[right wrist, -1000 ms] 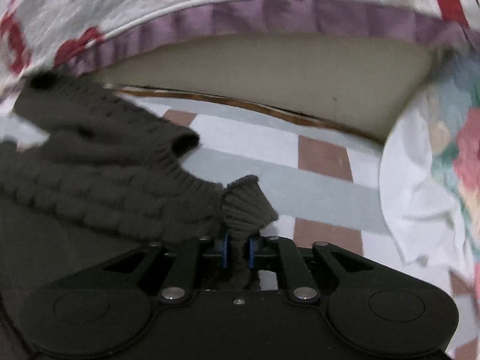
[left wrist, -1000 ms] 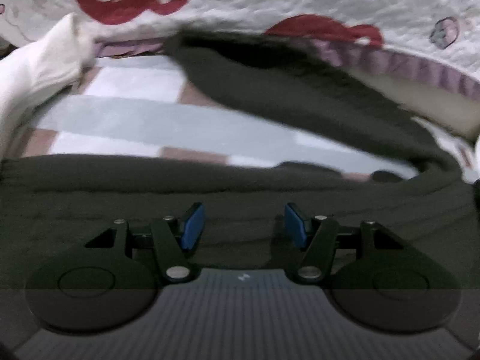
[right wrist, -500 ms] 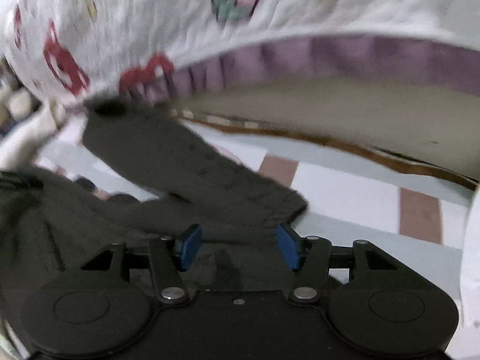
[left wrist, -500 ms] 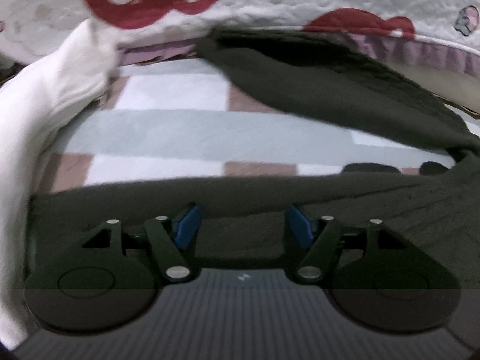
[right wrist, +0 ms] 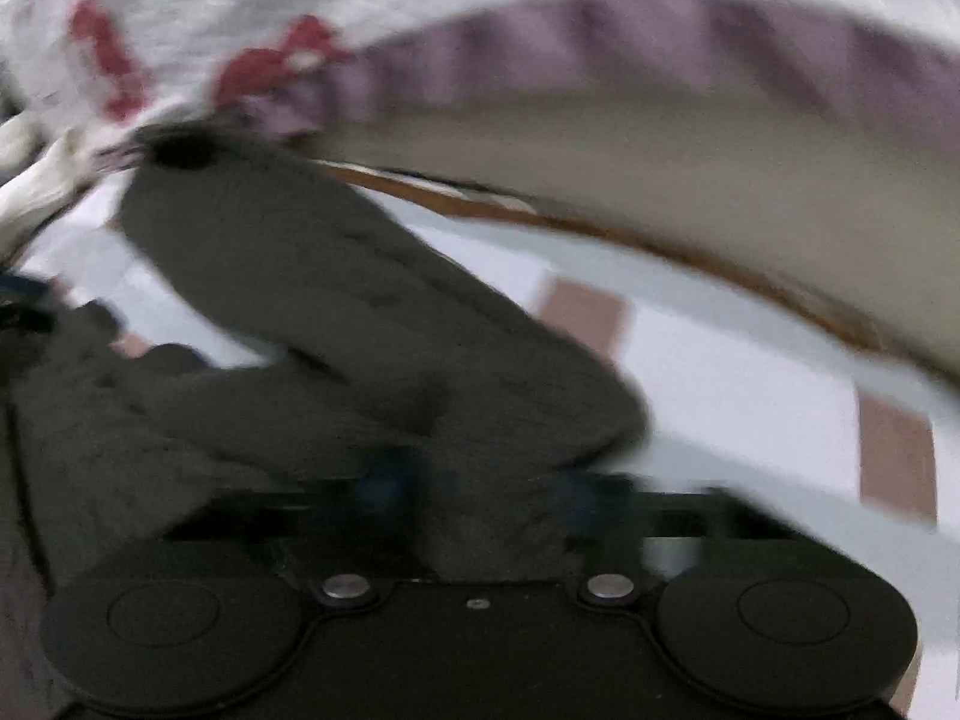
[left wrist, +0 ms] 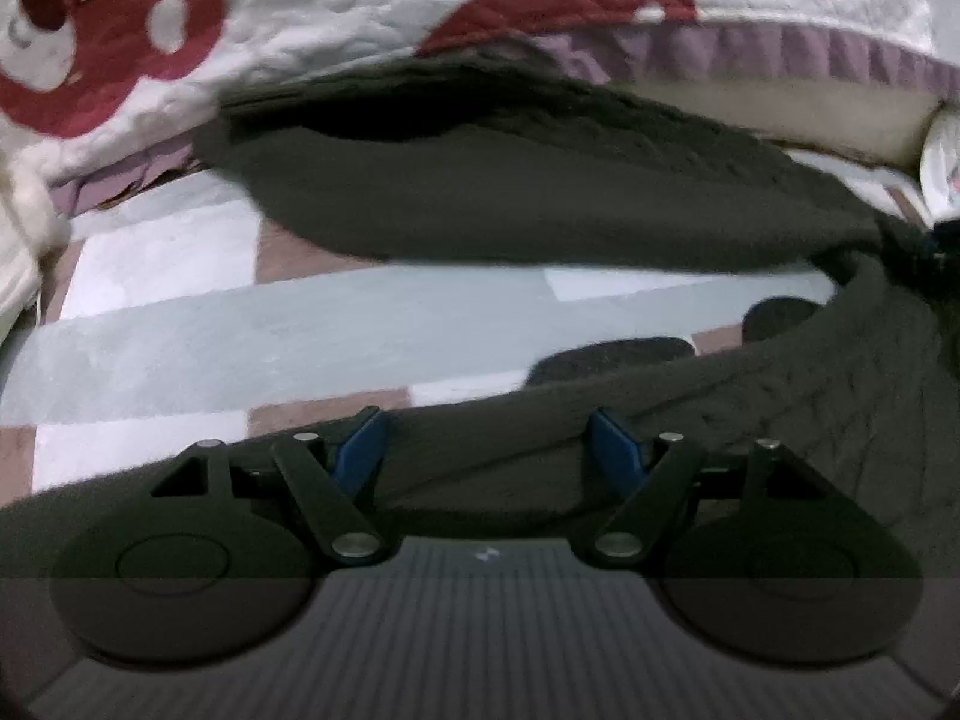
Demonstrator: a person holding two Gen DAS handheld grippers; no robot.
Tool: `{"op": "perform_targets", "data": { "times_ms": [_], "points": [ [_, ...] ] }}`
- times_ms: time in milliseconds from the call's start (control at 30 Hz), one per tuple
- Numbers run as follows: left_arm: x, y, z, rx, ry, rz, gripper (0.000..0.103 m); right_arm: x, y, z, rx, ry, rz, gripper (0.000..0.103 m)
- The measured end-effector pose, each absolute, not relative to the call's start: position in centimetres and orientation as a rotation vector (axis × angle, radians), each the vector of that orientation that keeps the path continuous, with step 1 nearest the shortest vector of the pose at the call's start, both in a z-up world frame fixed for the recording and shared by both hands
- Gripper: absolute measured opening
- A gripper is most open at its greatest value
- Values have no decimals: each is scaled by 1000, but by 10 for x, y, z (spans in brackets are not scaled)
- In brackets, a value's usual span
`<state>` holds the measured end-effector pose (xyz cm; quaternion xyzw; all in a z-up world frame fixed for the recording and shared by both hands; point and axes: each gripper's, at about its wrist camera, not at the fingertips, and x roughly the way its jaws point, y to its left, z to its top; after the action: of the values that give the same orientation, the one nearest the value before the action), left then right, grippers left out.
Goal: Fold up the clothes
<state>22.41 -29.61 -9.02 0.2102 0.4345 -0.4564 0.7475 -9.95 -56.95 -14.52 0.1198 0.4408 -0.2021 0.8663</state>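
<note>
Dark cable-knit sweater (left wrist: 540,204), chunky and limp, spread ahead of and beneath left tool (left wrist: 486,441) and right tool (right wrist: 474,483), both released, on checked bedsheet (left wrist: 240,324).

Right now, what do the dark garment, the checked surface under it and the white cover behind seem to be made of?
The dark garment: looks like thick knit, perhaps wool or acrylic; cable-like ridges show, matte.
The checked surface: seems a soft woven or fleecy sheet; flat, matte blocks of pale blue, white and brown.
The white cover: quilted fabric, judging by puckered stitching, with red printed figures and a purple frill.
</note>
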Motion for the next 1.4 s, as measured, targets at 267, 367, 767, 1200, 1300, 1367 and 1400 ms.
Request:
{"op": "perform_targets", "data": {
  "times_ms": [267,367,767,1200,1300,1367,1400],
  "points": [
    [207,-310,-88,578,869,-957,33,-99,-585,-142,220,876,-532,13],
    [212,-318,-85,614,825,-862,14,-101,-578,-149,188,889,-549,20],
    [302,-305,-70,110,898,-737,69,-136,-591,-104,265,726,-634,43],
    [356,-335,-108,-50,949,-620,73,-144,-565,-95,399,720,-486,46],
    [344,-350,-108,87,910,-610,19,-143,-556,-102,453,733,-395,46],
    [334,-358,-103,151,906,-619,13,-142,-549,-108,492,745,-330,52],
    [328,-359,-98,166,895,-623,13,-142,-546,-111,507,753,-309,56]
  ]
}}
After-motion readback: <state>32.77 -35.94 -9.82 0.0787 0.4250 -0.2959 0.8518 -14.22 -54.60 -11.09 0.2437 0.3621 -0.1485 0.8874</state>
